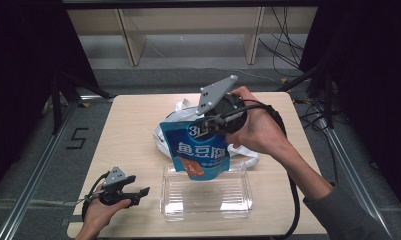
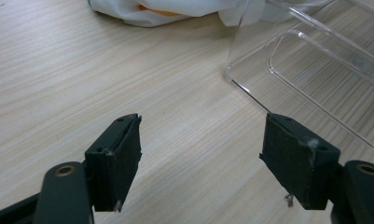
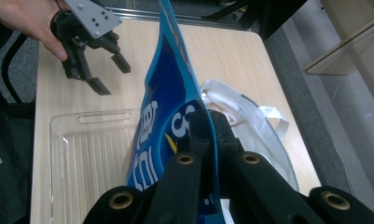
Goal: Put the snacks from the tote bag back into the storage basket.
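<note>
The right hand-held gripper has its two black jaws pressed together on the upper edge of a flat blue plastic snack pouch with white characters and an orange patch. The pouch hangs down from this hand-held gripper, clear of the light wooden worktop, with its lower end over the far rim of a clear rectangular plastic tray. In the right gripper view the pouch rises edge-on out of the closed jaws, and the tray lies on the worktop below it.

Just behind the pouch, on the side away from the person, lies a crumpled white plastic bag with handles. It touches the worktop and reaches under the right hand; one white handle lies close to the far right corner of the tray. From the left gripper view an orange item shows through this bag, but what it is cannot be told.

The left hand-held gripper is held low over the near left part of the worktop, just beside the left short wall of the tray, and well apart from the pouch. Its jaws are spread wide and nothing is between them; bare wood shows in the gap. The corner of the tray stands in front of the right jaw, not touching it.
</note>
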A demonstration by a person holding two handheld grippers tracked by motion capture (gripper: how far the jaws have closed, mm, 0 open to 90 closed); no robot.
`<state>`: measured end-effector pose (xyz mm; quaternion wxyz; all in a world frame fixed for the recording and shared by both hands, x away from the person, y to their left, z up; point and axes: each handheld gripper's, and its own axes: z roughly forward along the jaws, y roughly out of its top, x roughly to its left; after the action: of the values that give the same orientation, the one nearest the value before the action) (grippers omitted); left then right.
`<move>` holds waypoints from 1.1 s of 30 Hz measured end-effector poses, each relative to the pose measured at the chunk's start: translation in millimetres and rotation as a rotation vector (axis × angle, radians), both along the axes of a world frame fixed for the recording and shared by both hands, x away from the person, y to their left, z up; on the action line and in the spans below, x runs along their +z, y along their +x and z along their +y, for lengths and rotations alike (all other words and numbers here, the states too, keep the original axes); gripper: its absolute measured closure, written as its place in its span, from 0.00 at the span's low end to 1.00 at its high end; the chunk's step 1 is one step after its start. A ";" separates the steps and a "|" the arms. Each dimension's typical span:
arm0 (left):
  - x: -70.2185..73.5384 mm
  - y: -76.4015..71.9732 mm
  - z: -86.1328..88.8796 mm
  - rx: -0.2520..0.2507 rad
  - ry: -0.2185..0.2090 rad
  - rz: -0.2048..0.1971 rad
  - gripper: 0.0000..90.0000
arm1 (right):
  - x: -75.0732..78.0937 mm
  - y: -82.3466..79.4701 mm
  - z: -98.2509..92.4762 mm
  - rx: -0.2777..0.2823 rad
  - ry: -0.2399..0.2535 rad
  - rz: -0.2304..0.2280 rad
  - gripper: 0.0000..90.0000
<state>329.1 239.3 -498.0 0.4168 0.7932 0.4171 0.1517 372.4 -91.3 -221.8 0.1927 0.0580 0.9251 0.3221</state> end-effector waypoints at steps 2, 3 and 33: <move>0.7 0.0 -0.3 0.001 -0.007 -0.004 0.31 | -4.5 -1.0 -0.4 0.004 -0.001 0.000 1.00; 1.5 0.4 1.2 -0.011 0.009 -0.003 0.31 | -6.7 -3.0 -0.3 -0.007 0.010 0.013 1.00; 1.0 0.6 0.6 -0.009 -0.003 0.000 0.31 | -63.0 4.2 -1.0 0.038 -0.003 0.081 1.00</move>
<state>329.7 239.9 -496.9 0.4185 0.7946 0.4139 0.1490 376.6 -92.3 -284.7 0.1489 0.0532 0.9335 0.3219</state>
